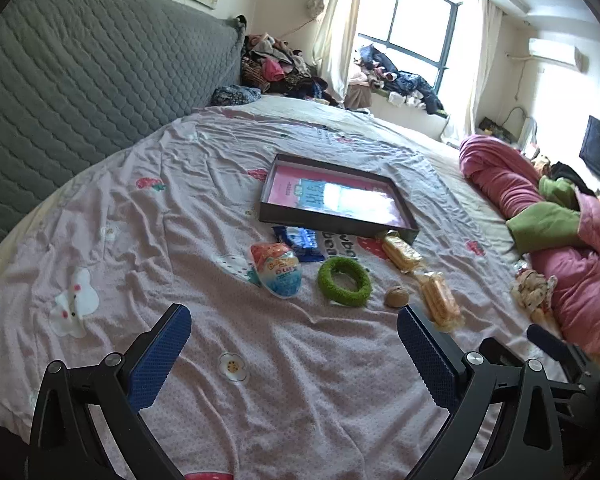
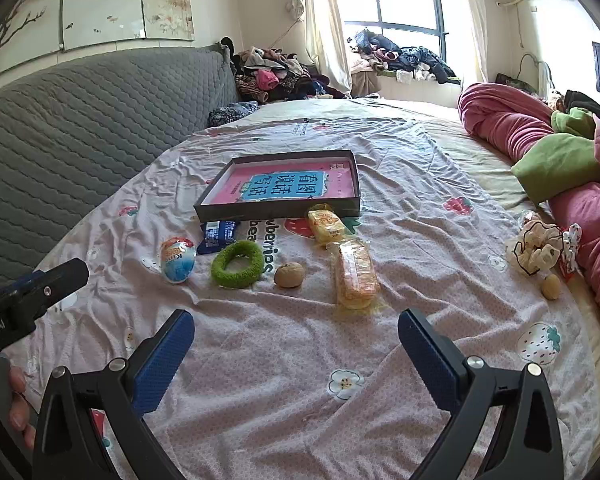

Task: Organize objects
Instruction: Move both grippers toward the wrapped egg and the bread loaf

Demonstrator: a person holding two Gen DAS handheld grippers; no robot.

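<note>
On the pink bedsheet lies a dark shallow box (image 1: 396,226) (image 2: 276,211) with a pink book inside. In front of it lie a blue packet (image 1: 300,240) (image 2: 218,234), an egg-shaped toy (image 1: 278,274) (image 2: 177,260), a green ring (image 1: 344,280) (image 2: 237,264), a walnut (image 1: 396,296) (image 2: 289,275) and two yellow snack packs (image 1: 402,254) (image 1: 440,300) (image 2: 326,224) (image 2: 354,274). My left gripper (image 1: 294,320) is open and empty, short of the ring. My right gripper (image 2: 296,324) is open and empty, short of the walnut and the near snack pack.
A grey quilted headboard (image 2: 80,120) runs along the left. A rolled pink and green quilt (image 2: 560,160) lies on the right. A scrunchie (image 2: 536,248) and a second walnut (image 2: 550,286) lie near it. Clothes are piled at the back by the window.
</note>
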